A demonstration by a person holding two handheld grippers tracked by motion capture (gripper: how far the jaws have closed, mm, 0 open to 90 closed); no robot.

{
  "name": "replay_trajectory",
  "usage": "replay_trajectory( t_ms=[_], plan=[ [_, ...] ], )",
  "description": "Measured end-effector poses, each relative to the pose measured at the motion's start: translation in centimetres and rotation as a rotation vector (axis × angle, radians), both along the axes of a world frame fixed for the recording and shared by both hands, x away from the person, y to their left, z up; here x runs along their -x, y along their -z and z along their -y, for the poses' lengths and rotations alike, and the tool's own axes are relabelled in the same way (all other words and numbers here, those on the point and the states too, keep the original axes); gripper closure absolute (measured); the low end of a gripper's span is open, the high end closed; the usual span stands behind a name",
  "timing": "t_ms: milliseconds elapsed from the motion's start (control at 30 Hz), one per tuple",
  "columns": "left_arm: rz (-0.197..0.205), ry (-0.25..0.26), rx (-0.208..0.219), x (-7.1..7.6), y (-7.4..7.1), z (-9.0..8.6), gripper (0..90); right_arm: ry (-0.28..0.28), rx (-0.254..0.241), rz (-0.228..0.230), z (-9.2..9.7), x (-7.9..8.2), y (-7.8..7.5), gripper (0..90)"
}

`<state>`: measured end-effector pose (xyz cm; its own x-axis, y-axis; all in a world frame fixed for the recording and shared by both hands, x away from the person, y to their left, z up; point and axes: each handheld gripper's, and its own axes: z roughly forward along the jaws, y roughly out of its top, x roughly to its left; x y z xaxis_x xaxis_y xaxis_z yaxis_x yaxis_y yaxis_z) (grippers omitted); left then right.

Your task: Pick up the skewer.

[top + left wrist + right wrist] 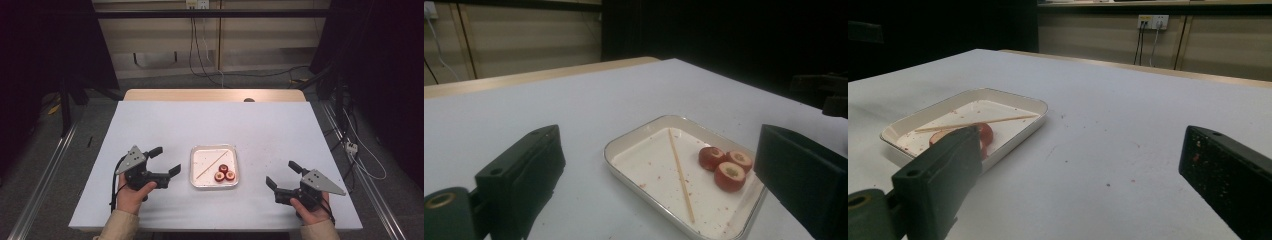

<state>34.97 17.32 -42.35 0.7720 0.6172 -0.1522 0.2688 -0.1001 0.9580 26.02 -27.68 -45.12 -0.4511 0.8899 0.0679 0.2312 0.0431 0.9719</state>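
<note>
Starting arrangement at the table. The left gripper [162, 160] rested low on the white table [150, 120] in the person's left hand [131, 196], its jaws spread wide with nothing between them, aimed inward at the white tray [195, 172] that lay just off its jaw tips. The right gripper [282, 175] mirrored it in the right hand [311, 212], equally released and empty, with the tray near its jaws on the opposite side. Such symmetric flanking probably kept both tools within short reach of the tray's contents without crowding them.

Inside the tray a wooden skewer [680, 174] lay flat and diagonal across the floor, resting free of the fruit, presumably so that either gripper could pinch it along its length. Three red cored fruit pieces [725, 167] sat clustered in the tray corner nearer the right gripper and beyond the skewer as seen along the left gripper's jaws; they touched one another, holes upward, an orientation that would suit threading. From the right gripper view one fruit piece showed behind its own near jaw, and the skewer [975, 123] crossed the tray beyond it. Reddish specks dotted the tray floor and the table nearby
</note>
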Motion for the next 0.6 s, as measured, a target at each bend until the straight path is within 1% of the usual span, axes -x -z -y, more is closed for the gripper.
replay_trajectory(
  t_ms=[67,100,233,367,433,467,600],
  plan=[
    [-0.011,0.0,-0.01,-0.2,0.0,0.7,5.9,0.0,0.001,0.002,0.0,0.0,0.0,2.9],
    [-0.016,0.005,-0.006,-0.2,0.0,1.0,5.8,0.0,0.002,0.004,0.0,0.0,-0.1,2.9],
    [-0.021,0.018,-0.015,-0.6,-0.1,2.0,5.7,-0.002,0.011,0.005,0.0,0.0,0.0,2.8],
    [-0.031,0.024,-0.037,-0.9,-0.2,3.2,5.7,-0.004,0.014,0.007,-0.1,0.0,0.0,2.8],
    [-0.039,0.033,-0.045,-1.0,-0.2,3.8,5.7,-0.004,0.011,0.006,-0.1,0.0,0.0,2.8],
    [-0.035,0.04,-0.056,-1.1,-0.3,4.1,5.7,-0.005,0.011,0.007,-0.1,0.0,-0.1,2.8],
    [-0.046,0.066,-0.068,-1.3,-0.4,5.3,5.7,-0.004,0.01,0.007,-0.1,-0.1,0.0,2.8]
  ],
)
